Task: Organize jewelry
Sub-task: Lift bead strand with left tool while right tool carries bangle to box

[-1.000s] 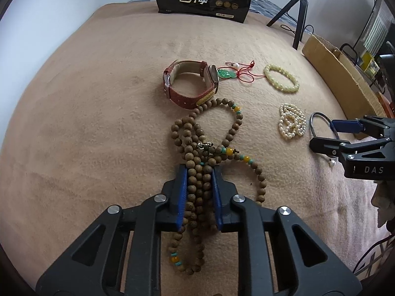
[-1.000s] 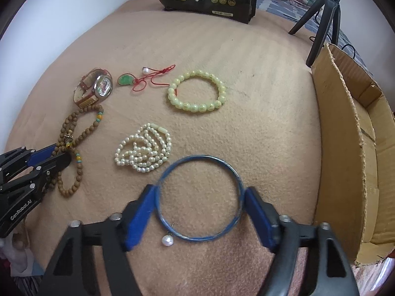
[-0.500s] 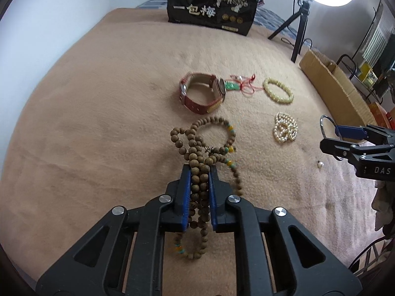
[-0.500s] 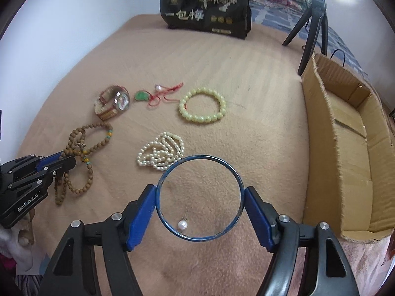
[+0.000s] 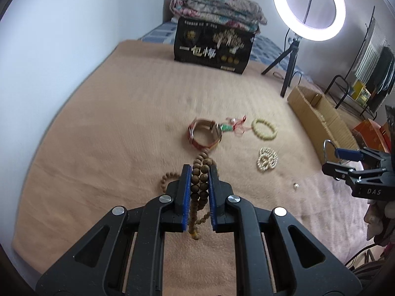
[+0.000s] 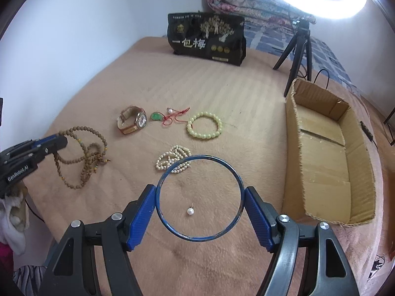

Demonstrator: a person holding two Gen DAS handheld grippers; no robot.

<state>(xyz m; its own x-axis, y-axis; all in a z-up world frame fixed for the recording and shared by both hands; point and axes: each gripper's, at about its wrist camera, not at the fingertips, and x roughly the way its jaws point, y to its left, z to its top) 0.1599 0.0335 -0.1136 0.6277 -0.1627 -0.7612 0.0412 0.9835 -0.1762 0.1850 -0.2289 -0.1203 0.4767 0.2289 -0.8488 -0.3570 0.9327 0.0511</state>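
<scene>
My left gripper (image 5: pixel 200 170) is shut on a long brown wooden bead necklace (image 5: pixel 199 185). Strands hang below the jaws, and in the right wrist view its loops (image 6: pixel 84 157) trail down to the tan blanket (image 6: pixel 222 86) from that gripper (image 6: pixel 61 140). My right gripper (image 6: pixel 200 191) is shut on a thin blue bangle (image 6: pixel 200 157), gripped across its width and held above the blanket. A single loose pearl (image 6: pixel 190 211) lies on the blanket and shows through the ring. In the left wrist view the right gripper (image 5: pixel 345 160) is at the right edge.
On the blanket lie a watch (image 6: pixel 132 122), a green pendant on red cord (image 6: pixel 158 116), a pale green bead bracelet (image 6: pixel 205 125) and a pearl bracelet (image 6: pixel 170 160). An open cardboard box (image 6: pixel 293 123) stands at the right. A black bag (image 6: pixel 206 39) and a ring-light tripod (image 6: pixel 298 46) stand behind.
Both grippers have risen and tilted up. The bead necklace has been pulled up so less of it lies on the blanket. The bangle has lifted away from the loose pearl.
</scene>
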